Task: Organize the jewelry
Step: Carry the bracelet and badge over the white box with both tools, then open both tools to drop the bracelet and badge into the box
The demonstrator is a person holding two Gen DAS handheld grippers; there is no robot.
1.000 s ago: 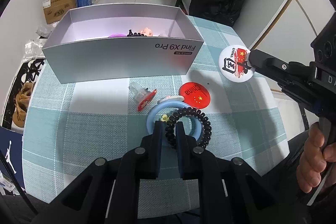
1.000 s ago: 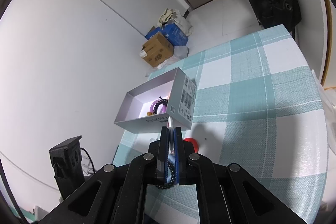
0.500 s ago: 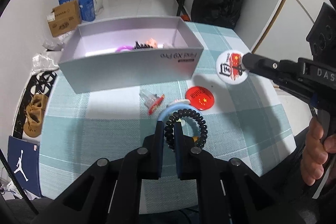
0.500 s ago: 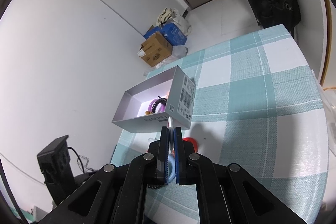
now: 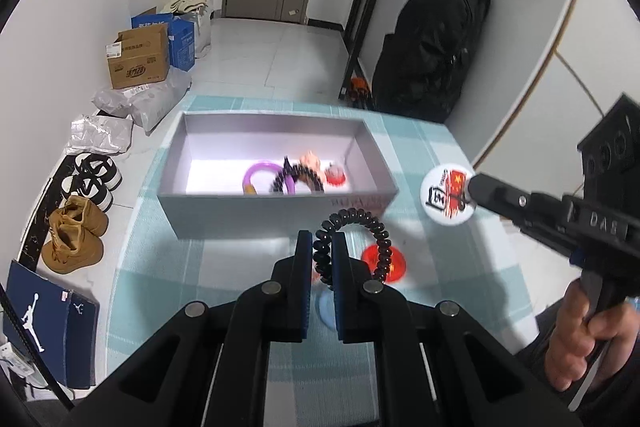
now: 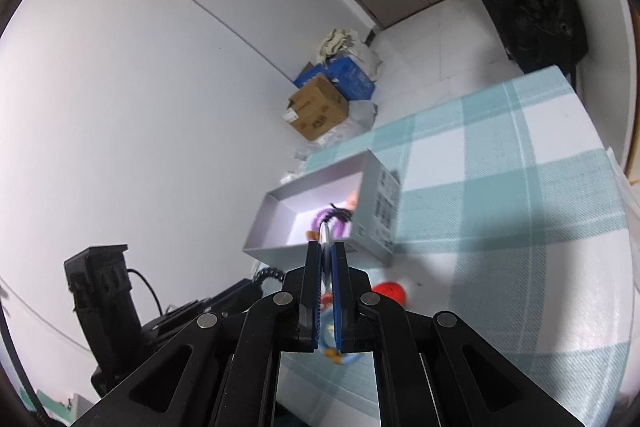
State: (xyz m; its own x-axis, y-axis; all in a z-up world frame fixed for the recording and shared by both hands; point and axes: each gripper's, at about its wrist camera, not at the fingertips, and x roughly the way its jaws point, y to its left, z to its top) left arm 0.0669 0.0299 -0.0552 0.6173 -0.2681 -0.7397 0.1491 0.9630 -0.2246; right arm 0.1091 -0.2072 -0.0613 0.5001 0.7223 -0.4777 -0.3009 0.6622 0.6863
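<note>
At centre frame a grey box (image 5: 280,211) holding a purple ring (image 5: 260,171) and beads (image 5: 298,177) is seen, while a black coil (image 5: 352,227) is gripped by the left tongs (image 5: 322,255) and a white badge (image 5: 442,197) by the right tongs (image 6: 327,267).

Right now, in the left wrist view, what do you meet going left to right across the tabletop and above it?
Grey box → black spiral bracelet in the left gripper → white badge in the right gripper.

Both tongs are black plastic. The left tongs (image 5: 322,259) have two flat blue-edged fingers (image 5: 303,267) on angular linkage arms with round silver screws. The right tongs (image 6: 327,267) match, with white "DAS" lettering on the side, a boxy black housing and a pistol handle.
</note>
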